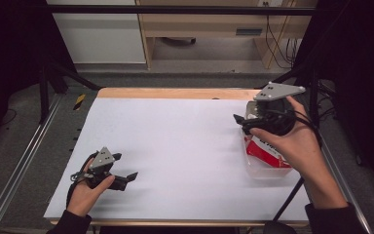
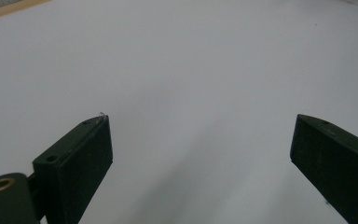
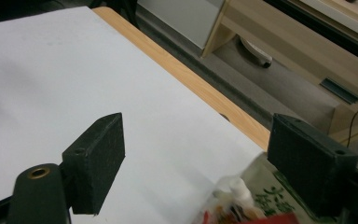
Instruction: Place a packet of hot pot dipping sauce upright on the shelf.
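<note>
Lying flat in clear tray, red-white packet, long axis near-to-far; right hand-held gripper jaws apart, empty.

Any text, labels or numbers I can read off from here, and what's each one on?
No text here is legible.
Red and white packet in the clear plastic container: dark lettering on its white band, too blurred to read.
Same packet from the right gripper view: green characters, too blurred to read.
White table sheet: no markings.
</note>
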A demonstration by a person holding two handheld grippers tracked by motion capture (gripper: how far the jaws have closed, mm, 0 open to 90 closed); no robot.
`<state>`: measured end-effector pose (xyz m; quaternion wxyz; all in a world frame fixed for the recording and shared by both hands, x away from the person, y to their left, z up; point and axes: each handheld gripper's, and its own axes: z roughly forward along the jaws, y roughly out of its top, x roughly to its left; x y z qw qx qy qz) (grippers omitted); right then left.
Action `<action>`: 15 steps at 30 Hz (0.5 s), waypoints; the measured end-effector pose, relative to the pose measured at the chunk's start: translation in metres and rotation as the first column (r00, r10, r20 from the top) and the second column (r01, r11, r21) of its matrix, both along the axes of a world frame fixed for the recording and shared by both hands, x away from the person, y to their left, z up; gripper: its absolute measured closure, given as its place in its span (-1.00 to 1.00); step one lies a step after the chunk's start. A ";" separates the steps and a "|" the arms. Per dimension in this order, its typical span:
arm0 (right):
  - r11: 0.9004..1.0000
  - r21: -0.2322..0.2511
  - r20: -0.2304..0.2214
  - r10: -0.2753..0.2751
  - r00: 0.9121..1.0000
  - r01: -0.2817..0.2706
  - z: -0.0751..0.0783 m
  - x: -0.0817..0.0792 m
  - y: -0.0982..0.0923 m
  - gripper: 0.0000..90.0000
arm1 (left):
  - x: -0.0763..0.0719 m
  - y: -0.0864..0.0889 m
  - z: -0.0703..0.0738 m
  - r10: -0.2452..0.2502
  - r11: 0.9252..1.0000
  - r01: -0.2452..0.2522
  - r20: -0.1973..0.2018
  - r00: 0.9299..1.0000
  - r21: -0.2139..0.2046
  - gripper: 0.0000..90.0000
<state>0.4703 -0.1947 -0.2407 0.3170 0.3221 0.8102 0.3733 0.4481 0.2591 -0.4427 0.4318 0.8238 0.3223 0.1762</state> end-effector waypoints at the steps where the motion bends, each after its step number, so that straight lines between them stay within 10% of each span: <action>1: 1.000 0.004 -0.002 0.004 1.000 -0.004 -0.002 0.001 0.004 -0.59 | 0.000 0.000 0.000 0.001 1.000 -0.001 0.001 1.000 0.000 -0.87; 15: 0.993 0.112 -0.069 0.049 0.996 -0.041 -0.067 0.008 0.063 -0.66 | 0.001 0.004 0.000 0.027 1.000 -0.027 0.001 1.000 0.001 -0.87</action>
